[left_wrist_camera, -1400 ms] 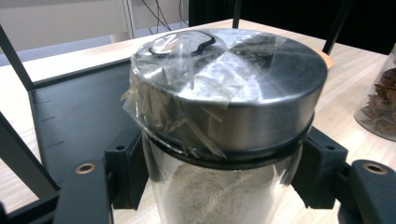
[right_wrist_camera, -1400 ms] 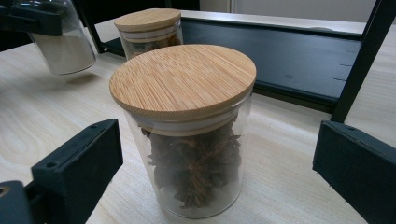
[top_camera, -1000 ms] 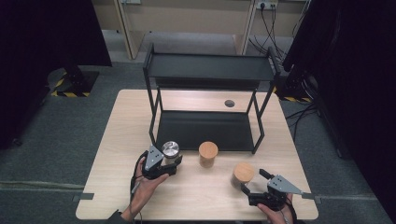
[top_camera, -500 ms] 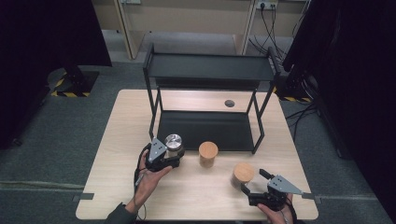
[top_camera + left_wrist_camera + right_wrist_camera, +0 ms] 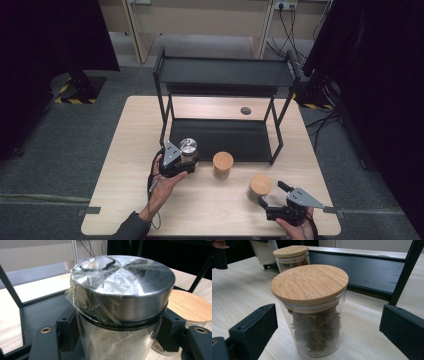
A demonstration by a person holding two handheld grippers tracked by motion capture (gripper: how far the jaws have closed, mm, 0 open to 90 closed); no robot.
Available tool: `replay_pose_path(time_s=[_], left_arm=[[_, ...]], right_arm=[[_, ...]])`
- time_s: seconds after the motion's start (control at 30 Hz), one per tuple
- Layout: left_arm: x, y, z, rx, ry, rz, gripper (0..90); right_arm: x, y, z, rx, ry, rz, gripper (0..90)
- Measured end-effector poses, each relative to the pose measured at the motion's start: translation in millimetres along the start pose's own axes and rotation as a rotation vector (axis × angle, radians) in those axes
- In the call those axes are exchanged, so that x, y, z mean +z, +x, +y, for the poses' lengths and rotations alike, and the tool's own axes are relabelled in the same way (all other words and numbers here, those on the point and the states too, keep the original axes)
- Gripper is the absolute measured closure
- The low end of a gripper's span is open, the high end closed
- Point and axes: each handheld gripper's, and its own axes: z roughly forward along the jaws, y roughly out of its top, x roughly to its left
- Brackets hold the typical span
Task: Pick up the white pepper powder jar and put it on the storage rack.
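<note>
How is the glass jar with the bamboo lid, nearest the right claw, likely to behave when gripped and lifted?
The glass jar looks smooth, so probably slippery and breakable. Its dried contents suggest it is light. The bamboo lid may lift off if grabbed alone.

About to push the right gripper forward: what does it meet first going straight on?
The right gripper would likely meet the glass jar with the round bamboo lid first; it stands between the open jaws, seemingly untouched.

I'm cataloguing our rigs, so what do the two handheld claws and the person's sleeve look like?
Both the left claw and right claw are black, each topped with a grey three-cornered plate. Their jaws are blocky, with small brass-ringed holes. A thin dark cable trails from the left one. The left sleeve is dark grey.
</note>
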Motion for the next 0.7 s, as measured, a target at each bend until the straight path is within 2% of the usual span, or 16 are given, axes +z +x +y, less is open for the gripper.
replay_pose_path(time_s=[0.7], left_arm=[[28.9, 5.7, 9.7, 0.006, -0.001, 0.065, 31.0]], right_arm=[[-0.2, -0.1, -0.3, 0.003, -0.001, 0.000, 1.8]])
